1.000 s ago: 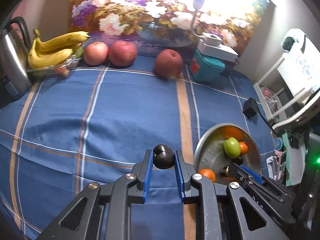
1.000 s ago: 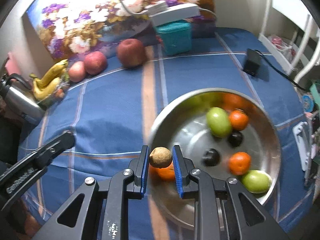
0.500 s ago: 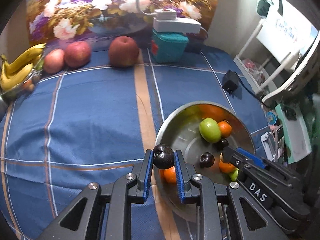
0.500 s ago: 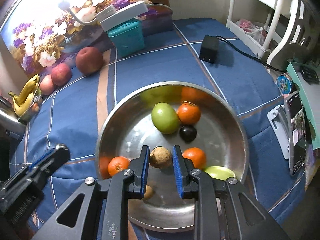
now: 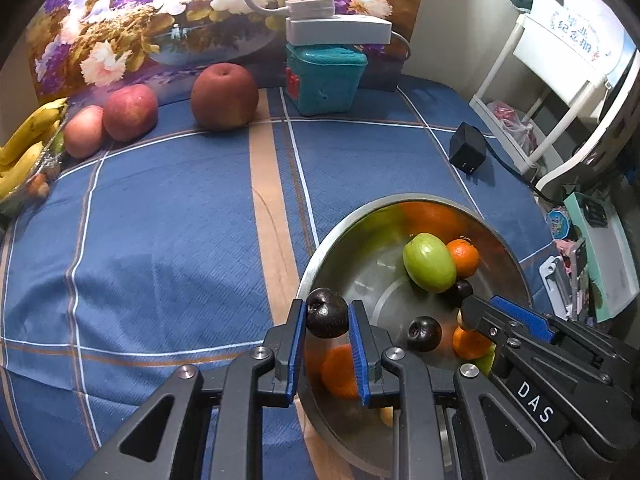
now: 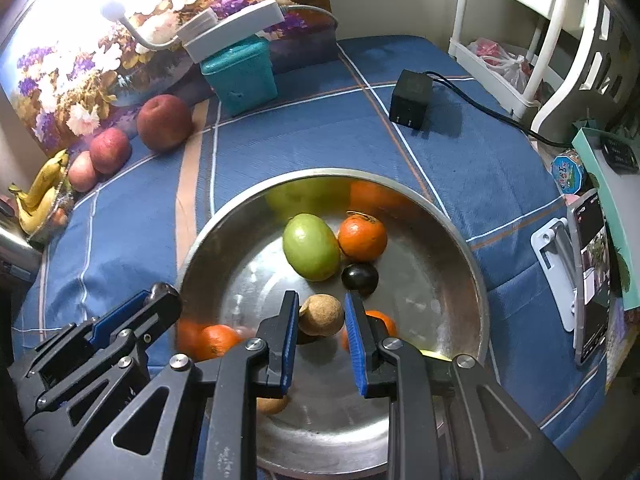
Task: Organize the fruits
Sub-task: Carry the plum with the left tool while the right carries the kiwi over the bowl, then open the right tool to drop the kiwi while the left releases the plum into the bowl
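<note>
Left claw [image 5: 327, 319] around dark plum [image 5: 326, 313]

light: dim room, glare on floral backdrop [image 6: 80, 40] top-left | edges: fisheye bend, dark vignette | focus: mostly sharp

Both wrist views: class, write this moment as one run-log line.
left tool: shut on dark plum at bowl rim | right tool: brown fruit between fingers above bowl | neither placed yet

I'm getting both wrist views looking steeply down, close over the steel bowl [image 5: 320, 248] [image 6: 224, 220]. My left camera is sitting at its left rim, facing the floral backdrop [image 5: 160, 20]; my right is hanging directly above. Both are sharing bowl, blue tablecloth [image 5: 160, 220] [image 6: 320, 128] and backdrop [image 6: 80, 60].
</note>
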### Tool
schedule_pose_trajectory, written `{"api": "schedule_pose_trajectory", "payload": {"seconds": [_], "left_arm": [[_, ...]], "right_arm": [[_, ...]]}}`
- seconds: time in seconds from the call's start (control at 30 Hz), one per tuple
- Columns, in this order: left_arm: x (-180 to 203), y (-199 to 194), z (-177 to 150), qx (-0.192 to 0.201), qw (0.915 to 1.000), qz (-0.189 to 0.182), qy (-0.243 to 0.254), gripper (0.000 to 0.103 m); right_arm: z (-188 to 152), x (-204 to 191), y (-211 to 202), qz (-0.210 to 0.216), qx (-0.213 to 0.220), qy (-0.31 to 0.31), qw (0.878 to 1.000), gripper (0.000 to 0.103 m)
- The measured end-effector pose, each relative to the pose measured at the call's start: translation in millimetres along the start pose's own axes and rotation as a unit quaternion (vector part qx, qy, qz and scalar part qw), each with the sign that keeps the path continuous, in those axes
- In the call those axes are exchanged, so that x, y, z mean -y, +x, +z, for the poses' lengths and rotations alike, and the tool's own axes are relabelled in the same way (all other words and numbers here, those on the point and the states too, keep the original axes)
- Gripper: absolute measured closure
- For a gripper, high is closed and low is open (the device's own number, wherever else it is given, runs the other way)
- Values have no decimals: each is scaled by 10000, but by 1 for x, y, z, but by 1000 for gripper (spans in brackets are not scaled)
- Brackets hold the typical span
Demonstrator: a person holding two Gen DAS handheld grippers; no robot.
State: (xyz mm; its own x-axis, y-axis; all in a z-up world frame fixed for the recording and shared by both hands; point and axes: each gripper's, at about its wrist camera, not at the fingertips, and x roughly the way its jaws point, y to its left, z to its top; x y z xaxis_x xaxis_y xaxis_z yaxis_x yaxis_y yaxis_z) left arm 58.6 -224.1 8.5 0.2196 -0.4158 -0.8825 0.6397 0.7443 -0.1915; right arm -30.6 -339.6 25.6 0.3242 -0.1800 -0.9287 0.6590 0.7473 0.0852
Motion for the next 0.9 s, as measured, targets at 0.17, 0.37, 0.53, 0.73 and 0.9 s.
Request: {"api": "schedule_pose_trajectory", "payload": {"seconds": [0.17,0.37,0.53,0.73,0.9], "left_arm": [[1,7,-1,-26,10000,13,25,80],[2,11,-2,-67,10000,12,9,80],[2,13,-3,-83,10000,14,-2,79],[3,12,-2,-107,9999,-14,17,78],[2,11,-3,-138,9999,-32,-35,78]], "right_arm": [[1,3,10,-31,-60,22,10000,78],[-1,2,18,-54,-121,11,9999,78],[-1,2,18,-70,-128,16,9999,78],[0,0,17,-114,-131,-38,9998,78],[2,-1,11,-154,-70,-100,9998,73]]}}
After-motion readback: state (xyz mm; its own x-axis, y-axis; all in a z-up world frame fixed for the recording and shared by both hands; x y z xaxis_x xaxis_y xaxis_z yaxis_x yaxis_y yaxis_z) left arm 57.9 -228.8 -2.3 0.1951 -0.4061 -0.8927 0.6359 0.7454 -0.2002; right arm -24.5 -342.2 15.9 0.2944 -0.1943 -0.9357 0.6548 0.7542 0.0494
